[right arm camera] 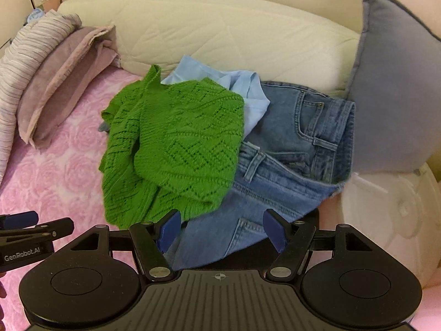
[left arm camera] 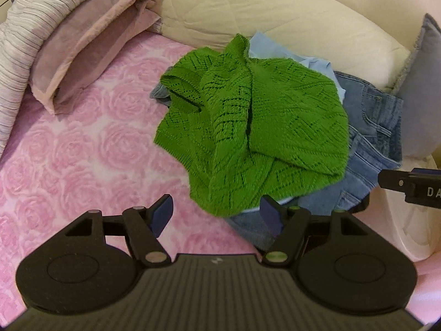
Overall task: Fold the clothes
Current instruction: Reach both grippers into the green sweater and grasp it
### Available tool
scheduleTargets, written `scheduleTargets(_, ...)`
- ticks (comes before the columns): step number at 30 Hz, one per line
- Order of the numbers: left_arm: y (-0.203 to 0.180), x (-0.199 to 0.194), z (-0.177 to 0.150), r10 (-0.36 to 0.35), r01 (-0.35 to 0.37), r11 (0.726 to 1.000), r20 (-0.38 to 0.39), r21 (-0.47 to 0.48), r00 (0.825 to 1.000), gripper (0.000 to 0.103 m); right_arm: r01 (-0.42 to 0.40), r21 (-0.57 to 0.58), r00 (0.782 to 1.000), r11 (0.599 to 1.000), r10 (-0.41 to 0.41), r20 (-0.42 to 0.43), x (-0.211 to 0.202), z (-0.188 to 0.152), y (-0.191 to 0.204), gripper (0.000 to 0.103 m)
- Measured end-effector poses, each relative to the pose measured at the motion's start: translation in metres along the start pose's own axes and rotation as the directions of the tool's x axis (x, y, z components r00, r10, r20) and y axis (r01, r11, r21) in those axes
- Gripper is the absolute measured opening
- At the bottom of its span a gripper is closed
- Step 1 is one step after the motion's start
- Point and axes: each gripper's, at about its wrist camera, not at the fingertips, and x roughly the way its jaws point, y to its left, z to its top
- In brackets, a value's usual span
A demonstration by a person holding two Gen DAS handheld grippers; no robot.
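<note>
A crumpled green knit sweater [left arm camera: 248, 127] lies on top of a pile on the pink rose-patterned bed [left arm camera: 77, 149]. Under it are blue jeans [left arm camera: 366, 127] and a light blue garment [left arm camera: 311, 63]. The sweater [right arm camera: 171, 149], jeans [right arm camera: 292, 149] and light blue garment [right arm camera: 220, 82] also show in the right wrist view. My left gripper [left arm camera: 217, 213] is open and empty, just in front of the sweater's near hem. My right gripper [right arm camera: 222, 229] is open and empty, over the near edge of the jeans.
A cream padded headboard [right arm camera: 220, 35] runs behind the pile. A mauve pillow [left arm camera: 91, 44] and a striped blanket [left arm camera: 30, 27] lie at the left. A grey-blue cushion [right arm camera: 394, 96] stands at the right, with a white object [right arm camera: 386, 220] below it.
</note>
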Motion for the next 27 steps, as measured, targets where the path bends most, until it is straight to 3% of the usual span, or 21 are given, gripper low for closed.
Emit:
scheduleTargets(21, -0.005, 0.139, 0.064, -0.022, 0.014, 0.998, -0.115, -0.067, 0.993, 0.066, -0.028, -0.024, 0.991, 0.999, 0.024, -0.133, 0.115, 0.069, -0.011, 0.070)
scheduleTargets(24, -0.005, 0.152, 0.067, -0.041, 0.032, 0.997, -0.124, -0.075, 0.991, 0.057, -0.026, -0.026, 0.988, 0.999, 0.022, -0.152, 0.126, 0.070, -0.012, 0.070)
scheduleTargets(27, -0.006, 0.161, 0.067, -0.106, 0.097, 0.993, -0.138, -0.070, 0.985, 0.025, -0.027, -0.026, 0.986, 0.999, 0.023, -0.165, 0.134, 0.071, -0.013, 0.069)
